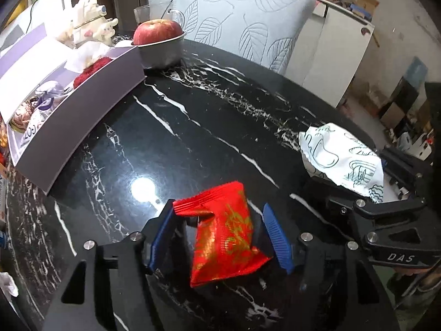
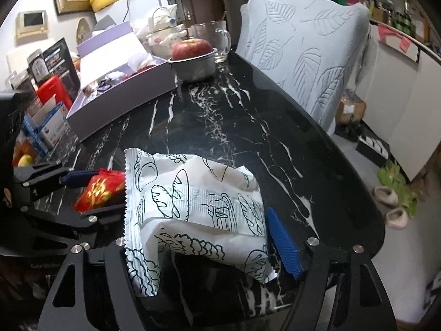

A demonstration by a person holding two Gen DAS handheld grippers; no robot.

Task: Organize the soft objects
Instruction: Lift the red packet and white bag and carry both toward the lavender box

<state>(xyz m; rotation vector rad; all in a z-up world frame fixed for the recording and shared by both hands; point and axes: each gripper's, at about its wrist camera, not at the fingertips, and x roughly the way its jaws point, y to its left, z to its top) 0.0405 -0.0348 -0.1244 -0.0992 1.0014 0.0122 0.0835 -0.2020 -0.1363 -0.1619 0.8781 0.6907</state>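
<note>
A red foil snack packet [image 1: 223, 234] with gold print lies on the black marble table [image 1: 206, 115], between the blue pads of my left gripper [image 1: 217, 234]. The right pad [image 1: 277, 237] stands a little off the packet, so the jaws are open. A white bread-print packet [image 2: 193, 207] lies between the fingers of my right gripper [image 2: 198, 220]. It hides the left pad, and the blue right pad [image 2: 284, 242] is just clear of its edge. Each gripper shows in the other's view: the left gripper [image 2: 80, 190] and the right gripper [image 1: 386, 190] sit side by side.
An open purple box [image 1: 91, 104] with small wrapped items stands at the far left. Behind it are an apple [image 1: 158, 31] in a metal bowl, a plush toy [image 1: 91, 19] and a glass mug [image 2: 212, 38]. A leaf-patterned chair back [image 1: 248, 22] rises past the table's far edge.
</note>
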